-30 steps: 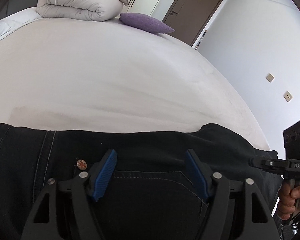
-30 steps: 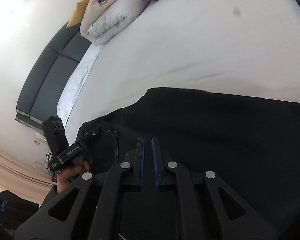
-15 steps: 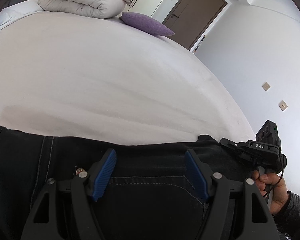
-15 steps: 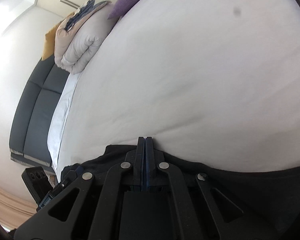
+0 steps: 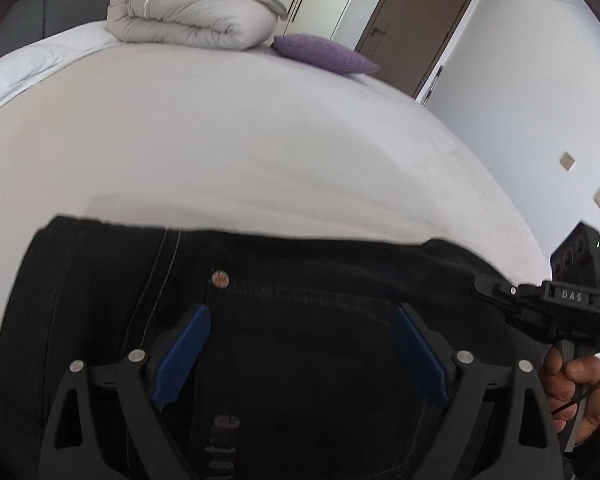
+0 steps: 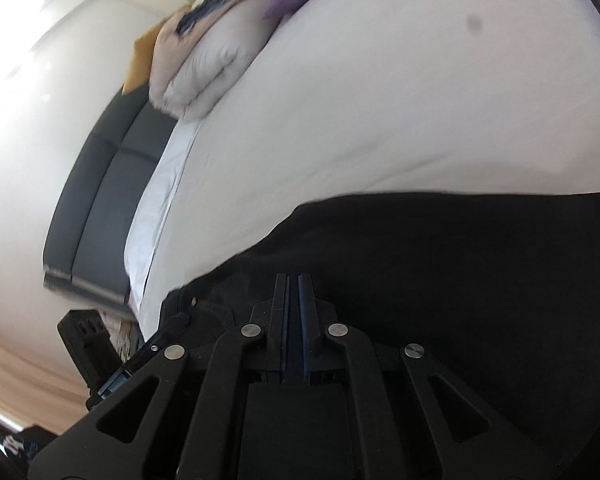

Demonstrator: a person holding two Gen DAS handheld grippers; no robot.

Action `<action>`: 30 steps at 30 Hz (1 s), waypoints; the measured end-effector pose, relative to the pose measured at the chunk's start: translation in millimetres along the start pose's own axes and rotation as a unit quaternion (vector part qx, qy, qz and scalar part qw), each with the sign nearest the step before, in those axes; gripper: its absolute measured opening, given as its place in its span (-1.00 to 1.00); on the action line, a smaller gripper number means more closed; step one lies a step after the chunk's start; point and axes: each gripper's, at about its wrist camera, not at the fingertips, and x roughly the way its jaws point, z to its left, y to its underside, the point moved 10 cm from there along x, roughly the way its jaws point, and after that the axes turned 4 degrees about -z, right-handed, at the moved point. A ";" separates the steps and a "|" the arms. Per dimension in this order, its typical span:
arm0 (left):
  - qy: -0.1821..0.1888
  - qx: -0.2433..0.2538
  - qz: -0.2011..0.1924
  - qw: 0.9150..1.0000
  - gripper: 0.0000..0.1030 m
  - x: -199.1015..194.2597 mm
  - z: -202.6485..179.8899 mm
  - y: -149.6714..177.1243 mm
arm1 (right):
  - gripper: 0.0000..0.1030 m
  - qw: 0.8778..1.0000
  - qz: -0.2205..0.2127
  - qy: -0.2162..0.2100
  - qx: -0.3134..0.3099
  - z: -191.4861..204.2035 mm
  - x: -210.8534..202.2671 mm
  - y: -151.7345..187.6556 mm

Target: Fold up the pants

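Note:
Black pants [image 5: 300, 276] lie across the near part of a white bed [image 5: 220, 140], back pocket and a copper rivet facing up. My left gripper [image 5: 300, 320] is open, its blue pads [image 5: 184, 344] spread wide just above the pocket. My right gripper [image 6: 294, 280] has its blue pads nearly together, with a thin gap, low over the black pants [image 6: 460, 280]; whether cloth is pinched between them is hidden. The right gripper also shows at the right edge of the left wrist view [image 5: 480, 286], at the pants' right end.
A rolled beige duvet [image 5: 196, 20] and a purple pillow [image 5: 324, 54] sit at the far end of the bed. A dark sofa [image 6: 100, 184] stands beside the bed. A brown door [image 5: 416, 28] is in the far wall.
Both grippers have risen or pulled back, so more of the pants shows. The right gripper's pads, pressed tight half a second ago, now show a thin gap. The left stays open.

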 end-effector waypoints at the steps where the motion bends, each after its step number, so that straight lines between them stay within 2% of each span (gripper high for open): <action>1: -0.005 0.016 -0.006 1.000 0.80 1.2 -0.4 5.5 | -0.93 1.000 0.017 0.003 -0.005 2.9 18.4 4.7; 2: -0.008 0.026 -0.013 1.000 0.80 -0.4 -1.9 6.8 | -0.99 1.000 0.026 0.008 -0.002 -3.5 30.0 8.4; 4: -0.019 0.036 -0.004 0.999 0.80 0.2 -3.0 9.0 | -1.00 0.999 0.013 -0.024 0.042 -19.2 24.1 7.5; 7: -0.028 0.044 0.000 0.999 0.80 3.2 -2.9 10.9 | -1.00 0.996 -0.041 -0.014 0.072 -58.9 -28.8 1.9; 10: -0.046 0.060 0.001 0.997 0.80 3.3 -4.3 13.4 | -1.00 0.984 -0.106 -0.004 0.140 -132.1 -115.4 0.2; 13: -0.061 0.072 0.003 0.995 0.80 4.7 -7.5 14.4 | -1.00 0.967 -0.186 0.049 0.168 -201.5 -216.5 -3.2; 16: -0.061 0.070 0.004 0.996 0.80 4.5 -8.7 14.1 | -1.00 0.950 -0.238 0.083 0.186 -249.3 -301.5 4.3; 19: -0.061 0.066 0.004 0.996 0.80 3.0 -9.7 11.2 | -1.00 0.932 -0.293 0.111 0.183 -280.9 -378.9 17.7; 20: -0.059 0.061 0.002 0.996 0.80 1.0 -9.2 9.8 | -1.00 0.917 -0.317 0.150 0.192 -296.7 -410.6 23.5; 22: -0.062 0.044 -0.003 0.997 0.76 -7.0 -6.6 6.8 | -0.86 0.876 -0.355 0.229 0.234 -332.0 -468.1 39.8; 23: -0.064 0.033 -0.009 0.997 0.74 -14.9 -9.4 4.8 | -0.84 0.854 -0.377 0.238 0.268 -346.5 -496.5 49.2; 24: -0.057 0.028 -0.016 0.998 0.72 -21.6 -16.7 2.0 | -0.84 0.846 -0.398 0.215 0.283 -348.0 -512.7 50.0; 25: -0.041 0.027 -0.026 0.998 0.72 -27.1 -29.0 -1.3 | -0.84 0.846 -0.410 0.198 0.278 -342.5 -521.2 45.8; 26: -0.026 0.033 -0.037 0.998 0.72 -32.7 -45.9 -3.2 | -0.84 0.853 -0.414 0.191 0.254 -329.4 -524.9 36.3; 28: 0.009 0.052 -0.052 0.997 0.72 -37.2 -89.7 -4.6 | -0.84 0.881 -0.402 0.166 0.187 -285.8 -505.8 8.4; 30: 0.047 0.065 -0.050 0.996 0.75 -33.1 -131.0 0.4 | -0.64 0.921 -0.355 0.108 0.122 -230.5 -451.1 -16.0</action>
